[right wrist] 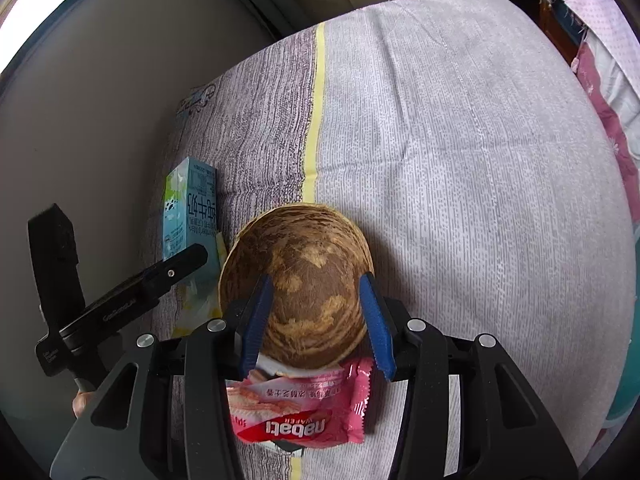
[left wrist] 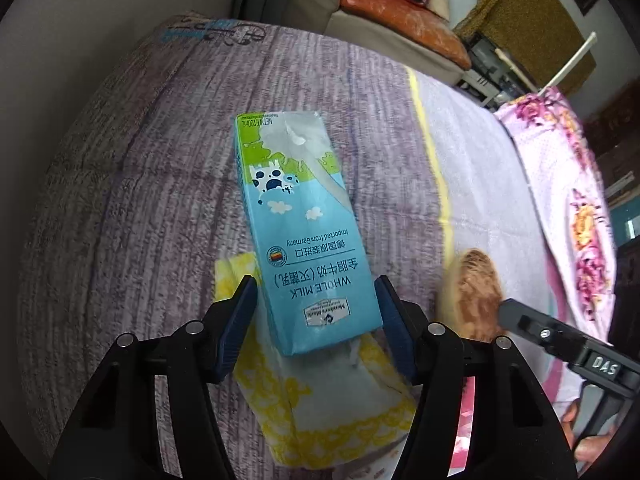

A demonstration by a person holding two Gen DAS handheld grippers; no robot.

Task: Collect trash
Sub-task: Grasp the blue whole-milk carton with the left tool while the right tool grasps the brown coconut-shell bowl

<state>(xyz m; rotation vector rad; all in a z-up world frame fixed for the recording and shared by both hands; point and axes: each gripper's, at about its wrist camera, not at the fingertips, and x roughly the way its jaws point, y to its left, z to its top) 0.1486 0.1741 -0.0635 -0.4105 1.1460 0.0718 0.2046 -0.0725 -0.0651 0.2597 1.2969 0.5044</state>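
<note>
Left gripper [left wrist: 316,312] has its jaws apart on either side of the milk carton [left wrist: 296,224], whose near end lies between the blue pads without clear contact. That carton rests partly on a yellow patterned wrapper [left wrist: 320,400] on the bed cover [left wrist: 140,200]. Right gripper [right wrist: 316,320] is likewise spread, flanking a brown shell [right wrist: 296,284] just right of the carton. A pink wafer packet [right wrist: 300,412] lies touching the shell's near edge.
</note>
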